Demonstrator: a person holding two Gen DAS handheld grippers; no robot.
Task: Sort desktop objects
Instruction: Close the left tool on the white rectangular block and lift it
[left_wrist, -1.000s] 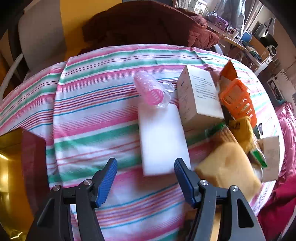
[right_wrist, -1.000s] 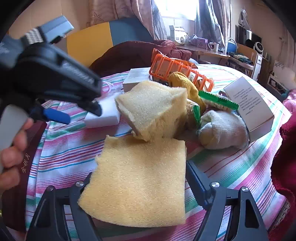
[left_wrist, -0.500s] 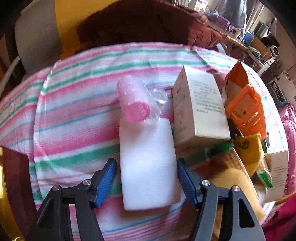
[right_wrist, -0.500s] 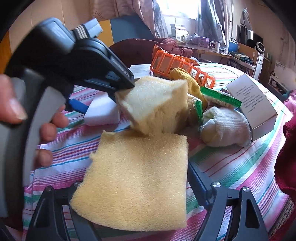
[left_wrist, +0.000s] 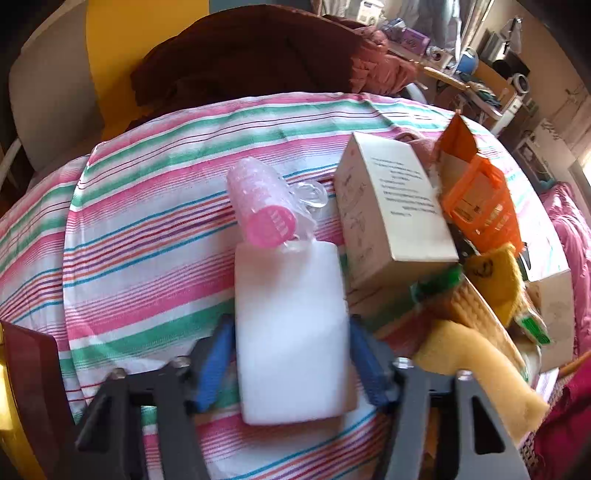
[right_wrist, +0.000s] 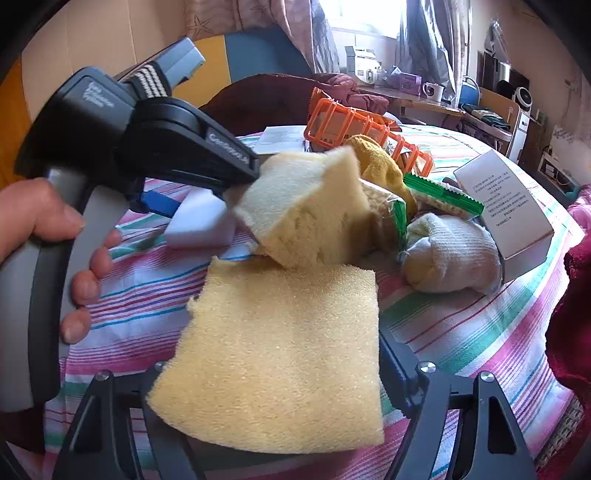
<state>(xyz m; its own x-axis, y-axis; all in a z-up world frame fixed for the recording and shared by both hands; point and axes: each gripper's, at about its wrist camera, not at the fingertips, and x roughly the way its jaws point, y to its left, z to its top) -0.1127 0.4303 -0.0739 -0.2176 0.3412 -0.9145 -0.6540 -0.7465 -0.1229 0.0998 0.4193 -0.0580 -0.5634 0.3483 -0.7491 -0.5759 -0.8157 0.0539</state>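
Observation:
A white foam block (left_wrist: 291, 343) lies on the striped cloth. My left gripper (left_wrist: 291, 365) has its blue-padded jaws touching both long sides of it. The block also shows in the right wrist view (right_wrist: 201, 221) under the left tool (right_wrist: 155, 133). My right gripper (right_wrist: 273, 373) is shut on a flat yellow sponge (right_wrist: 280, 354) held just above the cloth. A second, thicker yellow sponge (right_wrist: 310, 210) stands tilted right behind it. A pink hair roller (left_wrist: 260, 205) lies against the far end of the white block.
A white carton (left_wrist: 391, 206), an orange plastic basket (left_wrist: 480, 203), green snack packets (right_wrist: 443, 194), a yellow sock (right_wrist: 380, 166), a white sock ball (right_wrist: 450, 258) and another box (right_wrist: 506, 214) crowd the right side. A dark red box (left_wrist: 29, 387) sits left. A brown cushion (left_wrist: 240, 51) lies behind.
My left gripper moved forward over the white foam block and its jaws closed in from wide open onto the block's sides. The right gripper kept hold of the flat sponge, nearly still.

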